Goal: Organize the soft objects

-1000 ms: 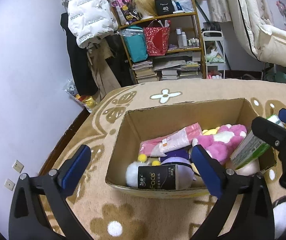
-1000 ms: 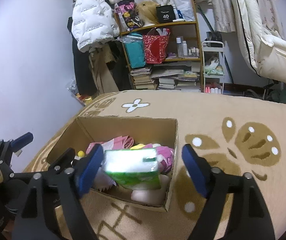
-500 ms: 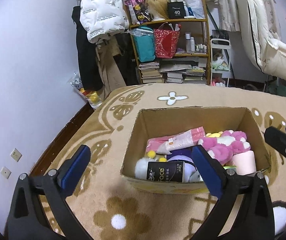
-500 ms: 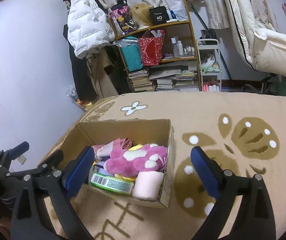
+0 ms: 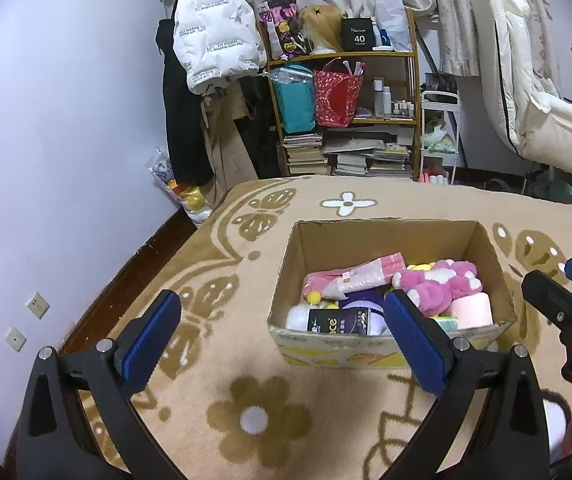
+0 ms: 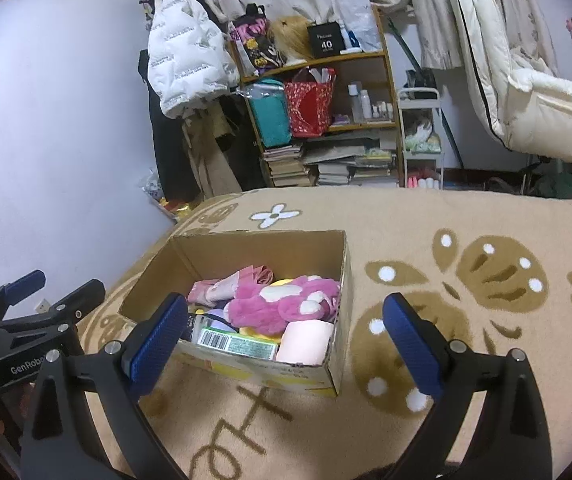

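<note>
A cardboard box (image 5: 382, 236) sits on the beige patterned blanket and also shows in the right wrist view (image 6: 258, 242). It holds a pink plush toy (image 5: 438, 282), a pink pack (image 5: 358, 280), a pink roll (image 6: 306, 342), a green tissue pack (image 6: 238, 345) and a black pack (image 5: 340, 320). My left gripper (image 5: 282, 342) is open and empty, in front of the box. My right gripper (image 6: 286, 344) is open and empty, in front of the box's near right corner.
The blanket (image 6: 466, 280) stretches right of the box. A wooden shelf (image 5: 346, 112) with bags, bottles and stacked books stands behind. Coats hang at the left (image 5: 214, 40) and a white jacket at the right (image 5: 526, 112). The bed edge drops at the left.
The green tissue pack left my right gripper and now lies in the box. Both grippers have drawn back from the box and stayed open.
</note>
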{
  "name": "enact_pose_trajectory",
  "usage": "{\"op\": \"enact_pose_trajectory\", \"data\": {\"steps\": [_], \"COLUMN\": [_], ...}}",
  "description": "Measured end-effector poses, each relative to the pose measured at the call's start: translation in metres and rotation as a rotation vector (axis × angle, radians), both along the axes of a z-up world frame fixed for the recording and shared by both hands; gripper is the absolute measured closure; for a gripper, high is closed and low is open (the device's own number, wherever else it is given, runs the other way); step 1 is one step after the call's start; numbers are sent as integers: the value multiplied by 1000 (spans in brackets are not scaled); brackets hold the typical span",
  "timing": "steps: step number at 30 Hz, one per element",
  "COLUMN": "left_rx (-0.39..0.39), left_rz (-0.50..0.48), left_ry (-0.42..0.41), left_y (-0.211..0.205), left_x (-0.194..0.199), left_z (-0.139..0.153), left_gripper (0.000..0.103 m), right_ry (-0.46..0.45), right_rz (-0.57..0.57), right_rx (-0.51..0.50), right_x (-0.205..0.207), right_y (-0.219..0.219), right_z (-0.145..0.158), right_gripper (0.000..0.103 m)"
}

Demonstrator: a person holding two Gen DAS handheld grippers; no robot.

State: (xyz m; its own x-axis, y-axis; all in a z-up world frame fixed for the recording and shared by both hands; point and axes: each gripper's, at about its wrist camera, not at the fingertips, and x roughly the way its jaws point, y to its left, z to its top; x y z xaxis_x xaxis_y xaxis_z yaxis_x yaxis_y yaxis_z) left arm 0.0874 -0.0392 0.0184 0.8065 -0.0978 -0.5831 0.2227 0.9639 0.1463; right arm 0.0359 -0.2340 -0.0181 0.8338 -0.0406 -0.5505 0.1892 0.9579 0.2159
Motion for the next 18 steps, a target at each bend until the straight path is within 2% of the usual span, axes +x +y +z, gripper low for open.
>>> {"op": "enact_pose_trajectory", "data": {"steps": [9,18], "left_rx": [-4,-22], "left_rz": [0,41], "left_ry": [-38,-70], "left_y": [9,26], "left_x": [-30,-56], "left_z": [20,32], "left_gripper": [2,2], "right_ry": [-13,-22], "right_rz": [15,29], "right_rx": [-13,-25], "right_x": [-23,-49], "right_y": [6,16], "right_z": [11,22], "right_gripper": [1,1]}}
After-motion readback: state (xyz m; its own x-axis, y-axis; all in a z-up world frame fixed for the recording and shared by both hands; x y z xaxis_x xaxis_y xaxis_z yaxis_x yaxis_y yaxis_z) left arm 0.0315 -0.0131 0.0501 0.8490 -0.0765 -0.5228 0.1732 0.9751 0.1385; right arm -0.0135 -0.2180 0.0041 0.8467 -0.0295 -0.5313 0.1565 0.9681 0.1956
